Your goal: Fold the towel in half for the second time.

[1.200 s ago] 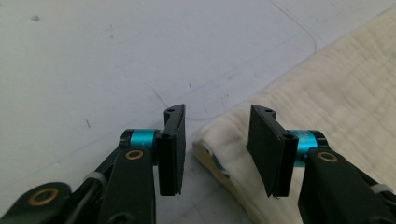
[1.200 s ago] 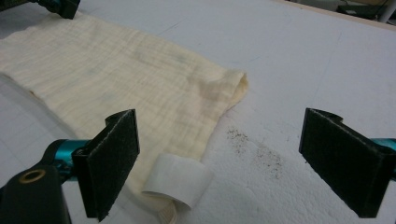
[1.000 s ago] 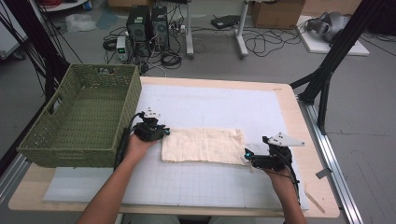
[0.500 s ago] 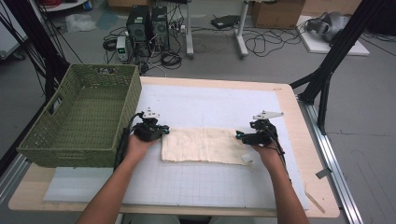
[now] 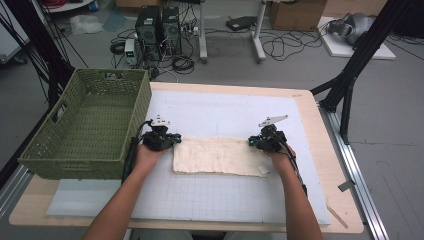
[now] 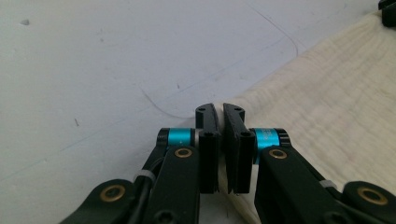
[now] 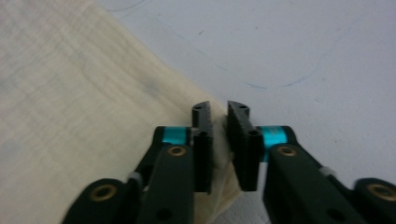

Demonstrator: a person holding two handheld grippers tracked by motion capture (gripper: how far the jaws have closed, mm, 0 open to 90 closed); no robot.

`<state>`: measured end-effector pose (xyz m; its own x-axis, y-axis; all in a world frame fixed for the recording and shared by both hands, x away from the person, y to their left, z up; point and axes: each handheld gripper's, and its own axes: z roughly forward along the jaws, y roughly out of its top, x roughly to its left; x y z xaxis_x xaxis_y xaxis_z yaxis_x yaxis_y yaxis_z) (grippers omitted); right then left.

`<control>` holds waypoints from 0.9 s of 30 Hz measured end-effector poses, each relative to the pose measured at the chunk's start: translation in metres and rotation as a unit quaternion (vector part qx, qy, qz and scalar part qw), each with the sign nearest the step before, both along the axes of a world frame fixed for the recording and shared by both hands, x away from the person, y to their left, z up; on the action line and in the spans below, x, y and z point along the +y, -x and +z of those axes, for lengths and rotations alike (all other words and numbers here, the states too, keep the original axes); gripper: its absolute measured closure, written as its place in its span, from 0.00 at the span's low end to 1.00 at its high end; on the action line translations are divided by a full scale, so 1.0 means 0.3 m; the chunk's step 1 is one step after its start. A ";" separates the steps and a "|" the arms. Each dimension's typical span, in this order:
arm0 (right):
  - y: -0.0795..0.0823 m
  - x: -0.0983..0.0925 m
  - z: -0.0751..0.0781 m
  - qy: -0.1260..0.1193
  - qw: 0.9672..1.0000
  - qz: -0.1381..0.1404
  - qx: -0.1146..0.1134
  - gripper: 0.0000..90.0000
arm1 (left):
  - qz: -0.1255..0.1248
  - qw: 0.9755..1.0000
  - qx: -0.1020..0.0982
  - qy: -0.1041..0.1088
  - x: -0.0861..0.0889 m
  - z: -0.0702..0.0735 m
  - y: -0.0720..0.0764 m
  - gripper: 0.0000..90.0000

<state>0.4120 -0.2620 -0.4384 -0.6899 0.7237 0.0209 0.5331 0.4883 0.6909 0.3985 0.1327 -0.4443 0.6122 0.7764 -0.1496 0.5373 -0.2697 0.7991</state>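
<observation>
Both tools now clamped on the cream cloth [image 5: 216,156], which lies flat mid-table on the white mat [image 5: 220,112]. Left tool [image 5: 176,141] pinches the cloth's far-left corner; right tool [image 5: 251,142] has just been closing, fabric bunched btwn its jaws at the far-right corner. Step looks like grasp done, prob. fold or lift next: needs both hands moving together, even tension. Green basket [image 5: 87,127] sits left, beyond. Hard to tell how deep each bite goes; near-right corner has a small tag, unreadable.

Cream cloth [image 5: 217,156], folded rect., flat on white mat [image 5: 225,112] mid-table, far corners pinched up.
</observation>
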 end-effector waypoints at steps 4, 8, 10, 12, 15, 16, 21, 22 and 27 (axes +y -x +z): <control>0.002 -0.007 0.004 -0.003 1.000 -0.008 -0.006 0.96 | 0.005 1.000 -0.009 0.012 0.002 0.010 0.002 0.94; 0.006 -0.016 0.018 -0.009 0.999 -0.019 -0.025 0.96 | 0.014 0.999 -0.023 0.030 0.005 0.021 0.003 0.94; 0.009 -0.016 0.025 -0.010 0.999 -0.020 -0.034 0.96 | 0.018 0.999 -0.029 0.037 0.005 0.026 0.003 0.94; 0.013 -0.016 0.031 -0.015 0.999 -0.023 -0.043 0.96 | 0.015 0.999 -0.030 0.043 0.003 0.029 0.006 0.94; 0.023 -0.019 0.042 -0.022 0.998 -0.025 -0.053 0.96 | 0.008 0.999 -0.034 0.041 0.003 0.039 0.016 0.94; 0.026 -0.018 0.046 -0.022 0.998 -0.024 -0.055 0.96 | 0.007 0.998 -0.037 0.041 0.002 0.044 0.020 0.94; 0.052 -0.016 0.072 -0.020 0.998 -0.010 -0.065 0.96 | -0.004 0.997 -0.057 0.042 0.001 0.073 0.051 0.94; 0.057 -0.017 0.076 -0.022 0.997 -0.005 -0.069 0.96 | -0.004 0.997 -0.064 0.047 0.003 0.075 0.060 0.94; 0.080 -0.019 0.098 -0.023 0.997 0.003 -0.079 0.96 | -0.003 0.996 -0.070 0.052 0.024 0.072 0.097 0.94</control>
